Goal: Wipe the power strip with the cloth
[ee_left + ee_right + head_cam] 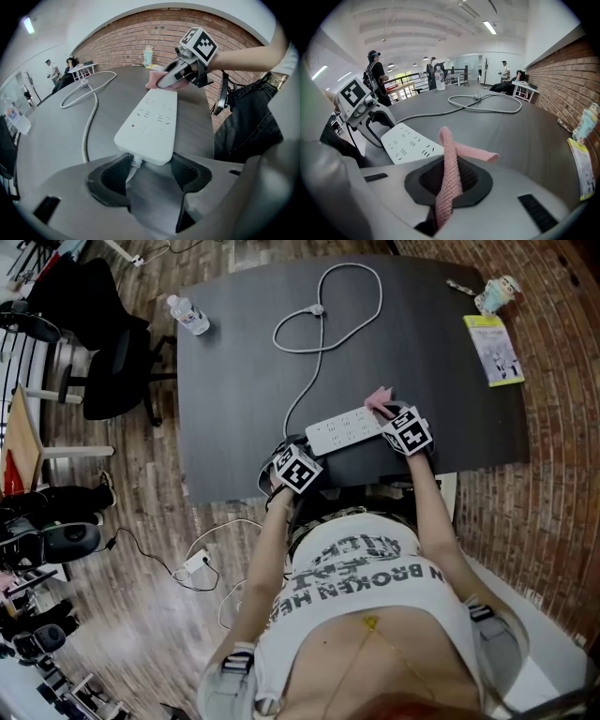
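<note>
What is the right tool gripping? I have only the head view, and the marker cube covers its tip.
Observer: The right tool is shut on a pink cloth. A folded strip of it stands up between the jaws.
Operator: Is the left tool on anything?
Observer: Yes. The left tool is shut on the cord end of the power strip, with one jaw against each side.
Operator: Is there anything on the strip's face that I can't make out?
Observer: There is a small red dot near that cord end.
</note>
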Tool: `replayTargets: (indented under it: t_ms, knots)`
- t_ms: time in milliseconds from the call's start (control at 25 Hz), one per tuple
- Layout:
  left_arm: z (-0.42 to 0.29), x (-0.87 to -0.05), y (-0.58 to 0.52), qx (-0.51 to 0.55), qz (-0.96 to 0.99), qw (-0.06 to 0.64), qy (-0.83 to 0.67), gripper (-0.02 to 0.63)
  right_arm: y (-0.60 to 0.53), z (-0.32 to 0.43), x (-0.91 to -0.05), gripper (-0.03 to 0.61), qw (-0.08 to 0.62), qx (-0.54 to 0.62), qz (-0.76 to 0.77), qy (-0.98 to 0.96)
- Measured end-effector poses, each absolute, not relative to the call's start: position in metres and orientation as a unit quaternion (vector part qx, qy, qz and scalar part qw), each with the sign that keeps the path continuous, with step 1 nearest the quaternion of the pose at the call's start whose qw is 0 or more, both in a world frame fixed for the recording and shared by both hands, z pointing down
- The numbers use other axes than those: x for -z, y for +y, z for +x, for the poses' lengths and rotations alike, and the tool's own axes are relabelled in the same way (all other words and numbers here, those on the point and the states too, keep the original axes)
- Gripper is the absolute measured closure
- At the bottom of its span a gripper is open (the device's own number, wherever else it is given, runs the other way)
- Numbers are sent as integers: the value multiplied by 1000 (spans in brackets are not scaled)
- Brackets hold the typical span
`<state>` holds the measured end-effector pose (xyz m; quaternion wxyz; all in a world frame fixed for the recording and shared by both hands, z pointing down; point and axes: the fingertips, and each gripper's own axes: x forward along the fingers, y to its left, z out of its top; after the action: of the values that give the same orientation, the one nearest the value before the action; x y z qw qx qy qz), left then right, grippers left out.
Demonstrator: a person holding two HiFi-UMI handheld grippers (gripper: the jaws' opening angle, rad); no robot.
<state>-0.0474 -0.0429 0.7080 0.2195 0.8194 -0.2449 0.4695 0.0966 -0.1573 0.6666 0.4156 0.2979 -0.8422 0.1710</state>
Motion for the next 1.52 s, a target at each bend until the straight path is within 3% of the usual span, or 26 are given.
replayTargets:
  t_ms: [640,1040,1520]
  knots:
    - [-47,-707,-44,-470,820,219,-243,350,-148,83,-656,561,424,-140,305,-841]
    - [-47,-708,-43,-471,820,219,-242,350,-81,-21,-621,561,330,-207,96,-916]
    - [-50,-711,-45,-475,816,216,-248,350,-36,-67,-657,561,395,-213,-3,-894]
